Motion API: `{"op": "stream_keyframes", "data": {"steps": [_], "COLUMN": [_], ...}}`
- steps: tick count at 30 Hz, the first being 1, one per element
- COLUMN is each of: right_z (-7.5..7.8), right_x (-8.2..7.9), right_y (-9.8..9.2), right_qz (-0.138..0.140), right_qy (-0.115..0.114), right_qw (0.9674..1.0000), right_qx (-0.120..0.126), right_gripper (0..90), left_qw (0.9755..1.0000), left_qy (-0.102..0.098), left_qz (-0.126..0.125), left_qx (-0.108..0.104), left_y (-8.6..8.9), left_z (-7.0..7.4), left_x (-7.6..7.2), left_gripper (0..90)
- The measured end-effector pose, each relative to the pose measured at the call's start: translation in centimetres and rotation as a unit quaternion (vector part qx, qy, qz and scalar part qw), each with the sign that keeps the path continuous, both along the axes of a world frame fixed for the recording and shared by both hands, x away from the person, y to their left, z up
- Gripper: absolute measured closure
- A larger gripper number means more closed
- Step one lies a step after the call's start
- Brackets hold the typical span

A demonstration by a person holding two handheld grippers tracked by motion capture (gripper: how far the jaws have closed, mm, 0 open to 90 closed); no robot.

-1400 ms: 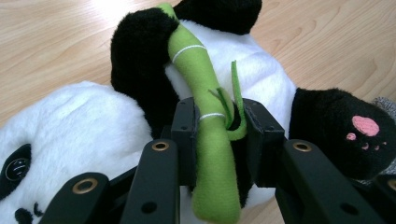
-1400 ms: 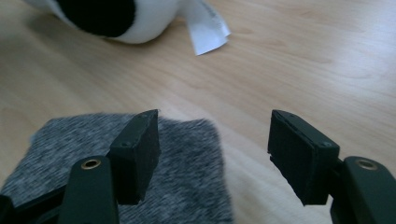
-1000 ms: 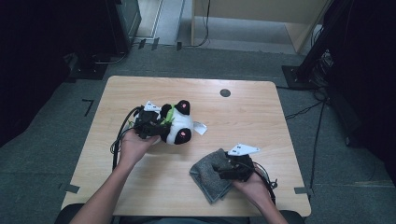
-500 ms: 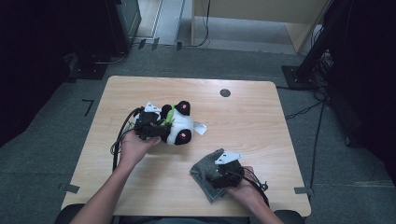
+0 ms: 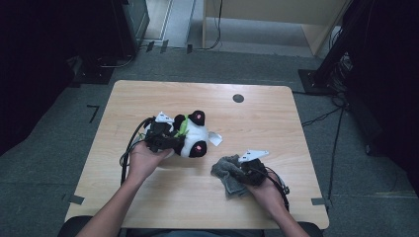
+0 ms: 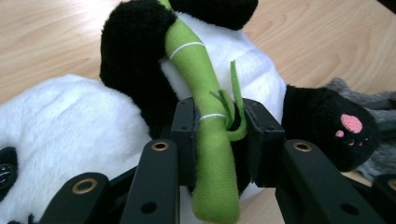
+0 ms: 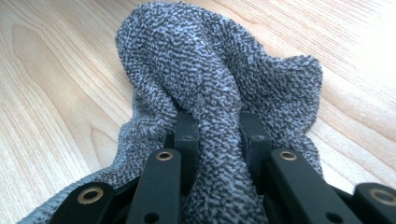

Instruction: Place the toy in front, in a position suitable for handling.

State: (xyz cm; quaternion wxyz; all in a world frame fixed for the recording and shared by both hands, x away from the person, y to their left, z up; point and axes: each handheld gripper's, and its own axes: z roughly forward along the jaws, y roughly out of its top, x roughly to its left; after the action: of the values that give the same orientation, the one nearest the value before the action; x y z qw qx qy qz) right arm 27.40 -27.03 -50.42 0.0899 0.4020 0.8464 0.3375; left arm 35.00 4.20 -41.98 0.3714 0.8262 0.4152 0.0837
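Near the tabletop's front edge, toward its right corner, my right gripper (image 5: pixel 242 170) has just closed its jaws, pinching a ridge of the grey towel (image 7: pixel 219 88). I should lift slowly so the fold stays caught. Farther in, left of centre, my left gripper (image 6: pixel 217 133) clamps the bamboo stalk (image 6: pixel 205 93) of the plush panda (image 5: pixel 195 138), steadying it.

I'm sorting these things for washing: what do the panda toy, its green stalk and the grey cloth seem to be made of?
The panda toy looks like soft plush, its white and black pile short and fuzzy. The green stalk seems to be smooth felt or fleece, matte, with white stitched rings. The grey cloth looks like looped terry, probably microfibre, going by its speckled nubby surface and soft folds.
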Motion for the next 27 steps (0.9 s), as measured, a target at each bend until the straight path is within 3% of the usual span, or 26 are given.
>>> {"op": "stream_keyframes", "data": {"steps": [4,6,10,15,21,24,26,27], "right_z": [0.1,0.5,1.1,3.2,4.1,4.8,4.9,5.0], "right_x": [0.4,0.8,1.0,0.8,0.8,0.9,0.9,0.9], "right_y": [-0.4,-1.2,-2.2,-3.6,-4.4,-4.8,-4.9,-5.1], "right_qz": [-0.006,-0.025,-0.033,-0.068,-0.086,-0.096,-0.1,-0.102], "right_qy": [0.003,0.018,0.004,-0.038,-0.052,-0.062,-0.057,-0.054], "right_qw": [1.0,0.9995,0.9995,0.9964,0.9935,0.9914,0.9911,0.9908], "right_qx": [-0.002,-0.002,0.004,0.034,0.053,0.063,0.066,0.071], "right_gripper": [75.8,77.7,77.9,78.6,78.6,78.5,78.6,78.6], "left_qw": [1.0,0.9999,0.9998,0.9994,0.999,0.9991,0.9987,0.9983], "left_qy": [0.002,0.004,0.001,0.009,0.006,-0.008,-0.001,0.004], "left_qz": [-0.007,-0.012,-0.015,-0.018,-0.02,-0.022,-0.034,-0.041], "left_qx": [-0.005,-0.01,-0.014,-0.029,-0.039,-0.036,-0.037,-0.042], "left_y": [-0.7,-1.0,-1.6,-2.2,-3.5,-3.4,-3.3,-3.3], "left_z": [0.0,0.0,0.0,-0.1,-0.4,-0.5,-0.6,-0.5], "left_x": [-1.0,-1.4,-2.2,-2.5,-3.0,-3.0,-2.9,-2.9], "left_gripper": [68.8,68.6,68.4,68.1,67.0,58.3,55.2,48.2]}}
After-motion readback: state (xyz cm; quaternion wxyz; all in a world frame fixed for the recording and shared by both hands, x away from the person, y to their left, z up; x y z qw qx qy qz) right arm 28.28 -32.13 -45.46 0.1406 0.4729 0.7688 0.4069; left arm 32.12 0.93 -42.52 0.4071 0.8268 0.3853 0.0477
